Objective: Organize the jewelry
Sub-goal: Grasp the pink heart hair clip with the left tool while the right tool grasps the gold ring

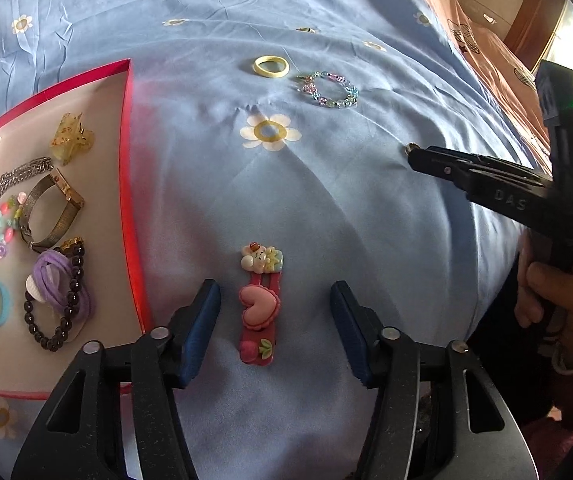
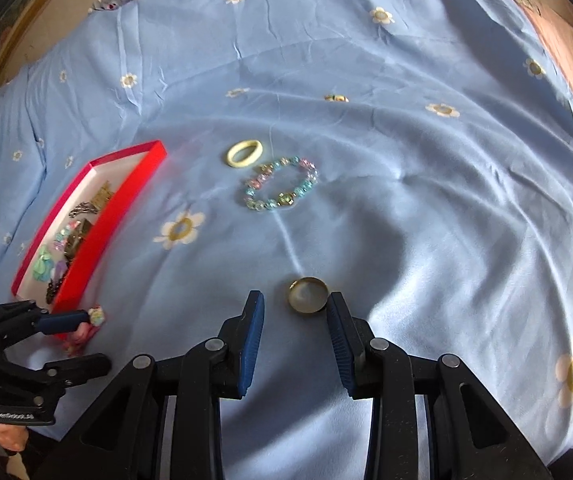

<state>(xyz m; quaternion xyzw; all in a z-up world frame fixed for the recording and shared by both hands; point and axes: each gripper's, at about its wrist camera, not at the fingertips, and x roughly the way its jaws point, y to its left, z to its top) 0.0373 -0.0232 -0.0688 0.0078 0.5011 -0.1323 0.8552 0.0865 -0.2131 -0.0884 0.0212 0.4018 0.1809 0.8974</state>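
Observation:
A pink hair clip [image 1: 259,304] with a heart and cartoon charms lies on the blue bedsheet between the fingers of my open left gripper [image 1: 275,312]. A red-rimmed tray [image 1: 128,184] at left holds several pieces of jewelry. My right gripper [image 2: 295,312] is open, with a round gold-rimmed piece [image 2: 308,295] just ahead of its tips, touching the right finger. A yellow ring [image 1: 270,66] and a pastel bead bracelet [image 1: 328,89] lie farther off; they also show in the right wrist view, the ring [image 2: 244,153] and the bracelet [image 2: 282,184].
The bedsheet [image 2: 446,200] is blue with white flowers. A brown patterned cloth [image 1: 486,48] lies at the far right. The right gripper's body [image 1: 526,188] and a hand [image 1: 558,300] show at right in the left wrist view.

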